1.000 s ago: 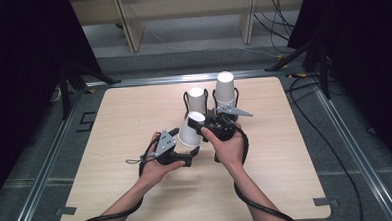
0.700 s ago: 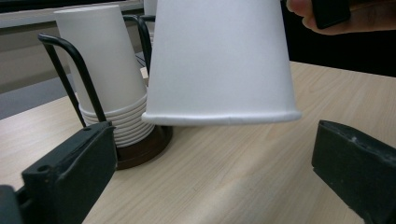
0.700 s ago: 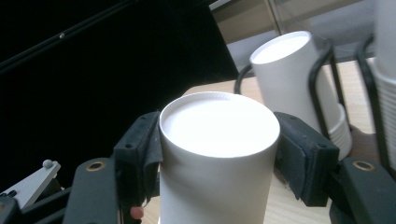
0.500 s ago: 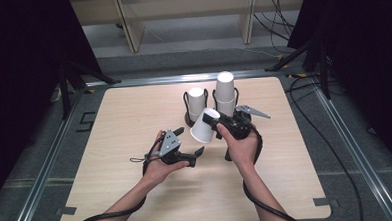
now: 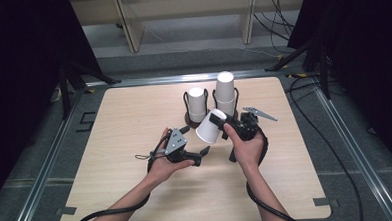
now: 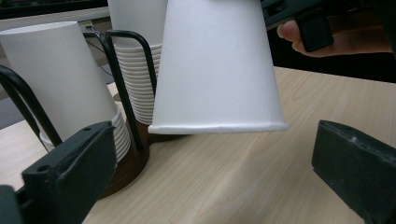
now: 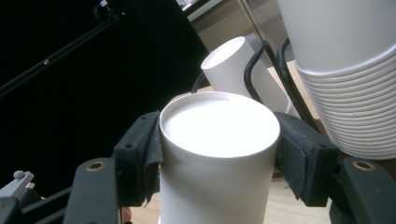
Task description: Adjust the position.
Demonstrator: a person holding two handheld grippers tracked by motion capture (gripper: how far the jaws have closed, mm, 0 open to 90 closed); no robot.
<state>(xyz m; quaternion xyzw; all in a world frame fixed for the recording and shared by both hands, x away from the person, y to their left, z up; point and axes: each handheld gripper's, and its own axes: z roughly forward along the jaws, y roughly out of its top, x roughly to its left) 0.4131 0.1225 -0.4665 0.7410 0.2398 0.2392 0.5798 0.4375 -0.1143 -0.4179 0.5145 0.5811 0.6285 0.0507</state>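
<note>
Over the middle of the wooden table point(image 5: 129, 118), gripped a white paper cup point(image 5: 208, 130) in the right gripper point(image 5: 217, 120). Had the jaws closed in on the cup near its closed end, one pad pressed flat against each side of the wall, as seen in the right gripper view. Held the cup upside down and tilted, with the closed end toward the right hand point(image 5: 246, 146) and the open mouth down and toward the person's left. Carried it just in front of a black wire holder point(image 5: 186, 98) on a brown base, close beside that base but apart from the two stacks. Could not tell from the left gripper view whether the rim cleared the tabletop or brushed it.

Behind the cup, stood two stacks of the same white cups, mouths down, in the holder's two rings: a shorter stack point(image 5: 197, 103) on the left and a taller stack point(image 5: 225, 89) on the right.

Nearer the person, rested the left gripper point(image 5: 195, 140) in the left hand point(image 5: 165, 164), low over the table, pointed at the held cup. Had its jaws spread wide and gripping nothing, with the cup's rim beyond the tips and between them in the left gripper view.
</note>
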